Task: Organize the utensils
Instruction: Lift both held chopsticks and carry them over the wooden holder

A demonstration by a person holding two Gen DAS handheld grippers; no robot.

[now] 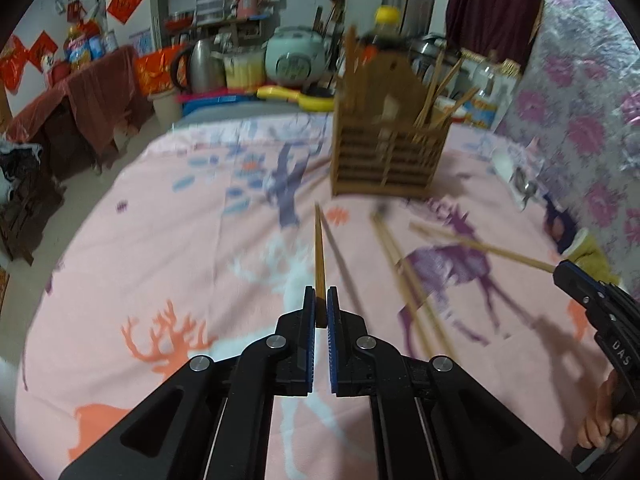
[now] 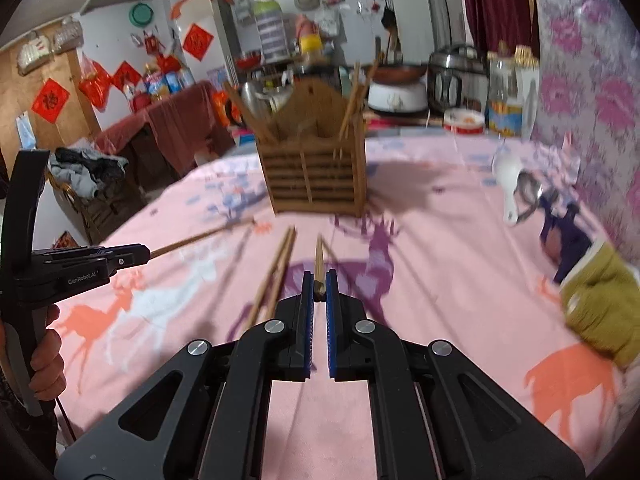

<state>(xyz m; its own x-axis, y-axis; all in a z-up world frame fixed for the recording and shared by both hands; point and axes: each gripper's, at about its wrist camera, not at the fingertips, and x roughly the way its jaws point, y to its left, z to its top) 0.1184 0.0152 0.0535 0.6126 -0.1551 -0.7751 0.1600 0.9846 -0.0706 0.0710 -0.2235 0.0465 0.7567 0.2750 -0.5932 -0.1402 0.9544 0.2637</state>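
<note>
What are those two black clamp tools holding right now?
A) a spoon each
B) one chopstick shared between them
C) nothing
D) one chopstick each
D: the left gripper pinches one chopstick in its jaws, and the right gripper pinches another chopstick.

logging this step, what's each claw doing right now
left claw: closed, holding one chopstick by its end
right claw: closed, holding another chopstick by its end
</note>
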